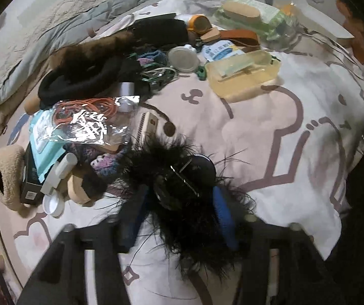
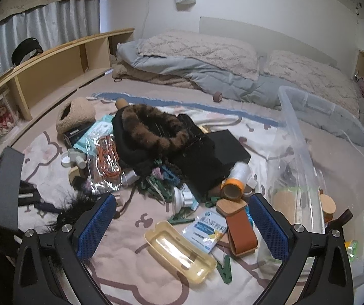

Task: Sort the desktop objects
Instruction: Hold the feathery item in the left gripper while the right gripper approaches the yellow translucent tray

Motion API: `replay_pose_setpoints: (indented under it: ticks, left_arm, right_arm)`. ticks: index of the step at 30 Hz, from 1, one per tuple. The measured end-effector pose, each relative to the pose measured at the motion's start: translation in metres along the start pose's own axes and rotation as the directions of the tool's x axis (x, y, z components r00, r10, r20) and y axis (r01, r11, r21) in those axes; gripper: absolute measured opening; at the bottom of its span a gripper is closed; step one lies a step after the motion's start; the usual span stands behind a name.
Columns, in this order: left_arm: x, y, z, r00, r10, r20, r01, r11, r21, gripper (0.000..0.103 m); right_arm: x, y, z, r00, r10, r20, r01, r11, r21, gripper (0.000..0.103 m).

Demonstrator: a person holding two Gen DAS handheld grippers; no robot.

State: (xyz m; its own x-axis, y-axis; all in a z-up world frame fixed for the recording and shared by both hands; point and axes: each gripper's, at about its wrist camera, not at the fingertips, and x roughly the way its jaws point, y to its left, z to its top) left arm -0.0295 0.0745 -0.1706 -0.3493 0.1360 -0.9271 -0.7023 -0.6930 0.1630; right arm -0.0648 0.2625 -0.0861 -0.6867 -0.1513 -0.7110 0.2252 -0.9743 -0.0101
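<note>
The left gripper (image 1: pixel 182 203) points down at the bed (image 1: pixel 296 137), and a black feathery thing (image 1: pixel 187 178) sits between its blue fingers (image 1: pixel 223 213); feathers hide the pads, so whether they press on it cannot be told, though the fingers stand partly apart. A thin metal clip (image 1: pixel 184 179) lies across the feathers. Just beyond them toward the pillow end lie a small notebook (image 1: pixel 147 124) and a brown coin-like disc (image 1: pixel 169 129). Toward the shelf-side edge of the bed the clutter is dense: a crinkly clear bag of orange cord (image 1: pixel 87 117), a pale blue packet (image 1: pixel 45 137), a dark box (image 1: pixel 30 180), a fleecy tan slipper (image 1: pixel 5 175), white tubes (image 1: pixel 62 170) and a white lid (image 1: pixel 53 204). Farther up, a black fur-trimmed garment (image 2: pixel 151 129) is heaped in the middle of the bed, with a tangle of green clips (image 2: pixel 156 185) at its near edge and a black flat box (image 2: pixel 229 150) beside it. The right gripper (image 2: pixel 182 228) hovers with its fingers wide apart and nothing between them; below and ahead of it lie a yellow plastic case (image 2: pixel 179 251), a blue-and-white sachet (image 2: pixel 208 231), a brown leather strap (image 2: pixel 241 231) and an orange tape roll (image 2: pixel 232 188). A clear plastic bin (image 2: pixel 306 132) stands at the right side of that view, touching the right finger's outer side as seen, with a wooden brush (image 1: pixel 241 12) and a green packet (image 1: pixel 263 15) inside it. Pillows (image 2: pixel 202 50) and a grey quilt (image 2: pixel 207 73) fill the head of the bed.
</note>
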Motion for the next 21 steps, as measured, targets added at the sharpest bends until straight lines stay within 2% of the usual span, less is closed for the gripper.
replay_pose_setpoints:
  ticks: [1,2,8,10,16,20,21]
  left_arm:
    - [-0.002,0.002,-0.001,1.0,0.013,0.008,-0.013,1.0,-0.009,0.071]
    - [-0.004,0.005,-0.001,1.0,0.023,0.014,-0.023,1.0,-0.017,0.073]
    - [0.0,0.021,-0.009,0.999,0.043,-0.032,-0.044,0.998,-0.053,0.073]
    - [0.002,0.024,-0.013,0.996,0.068,-0.055,-0.071,0.996,-0.05,0.073]
    - [-0.001,0.045,-0.02,0.994,0.088,-0.063,-0.094,0.99,-0.108,0.073]
    - [-0.002,0.059,-0.019,0.986,0.159,-0.058,-0.166,0.976,-0.14,0.076]
    - [-0.003,0.062,-0.019,0.984,0.168,-0.055,-0.175,0.973,-0.15,0.076]
  right_arm:
    - [0.001,-0.001,-0.001,1.0,0.001,-0.007,-0.001,1.0,-0.002,0.103]
    - [0.003,-0.001,-0.004,1.0,0.003,-0.018,-0.003,1.0,-0.005,0.103]
    - [0.026,-0.001,-0.023,0.988,0.053,-0.143,-0.058,0.998,-0.03,0.103]
    - [0.033,0.0,-0.03,0.982,0.064,-0.177,-0.072,0.997,-0.04,0.103]
    - [0.058,0.002,-0.046,0.95,0.086,-0.299,-0.094,0.996,-0.011,0.103]
    - [0.066,0.007,-0.049,0.935,0.067,-0.349,-0.079,0.997,-0.021,0.103]
    - [0.067,0.009,-0.05,0.933,0.061,-0.354,-0.077,0.997,-0.032,0.098]
